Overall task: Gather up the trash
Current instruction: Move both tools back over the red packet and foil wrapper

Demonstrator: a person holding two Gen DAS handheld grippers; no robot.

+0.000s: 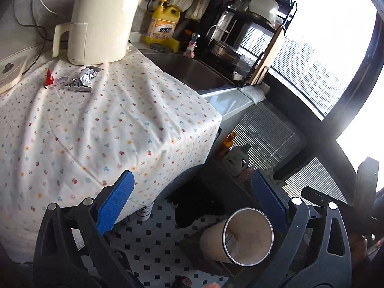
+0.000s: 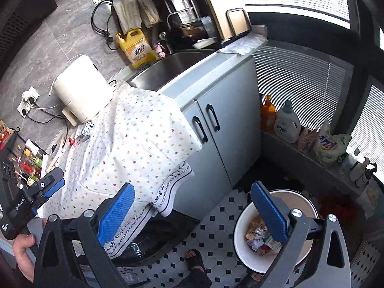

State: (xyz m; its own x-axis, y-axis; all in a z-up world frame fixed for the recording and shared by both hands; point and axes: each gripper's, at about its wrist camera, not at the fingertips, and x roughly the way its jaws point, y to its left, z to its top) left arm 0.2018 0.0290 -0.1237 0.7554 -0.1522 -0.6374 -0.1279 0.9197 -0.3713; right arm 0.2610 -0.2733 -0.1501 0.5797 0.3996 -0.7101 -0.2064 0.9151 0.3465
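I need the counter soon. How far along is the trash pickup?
Partly done. Several wrappers already lie in the bin on the floor. Nothing is in hand: the left gripper and right gripper both have empty, wide-open jaws. Left: the silver wrappers and red scrap on the cloth.

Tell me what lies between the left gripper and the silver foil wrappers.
Only bare floral tablecloth separates the left gripper from the crumpled silver foil wrappers, seen in the left wrist view.

Daylight is flooding in through the blinded window, blowing out to white glare at the upper right of both views. The floral cloth is showing crisp and bright, while the floor beneath the counter is lying in deep shadow. Fisheye distortion is bending the edges, with dark vignetting at the corners.
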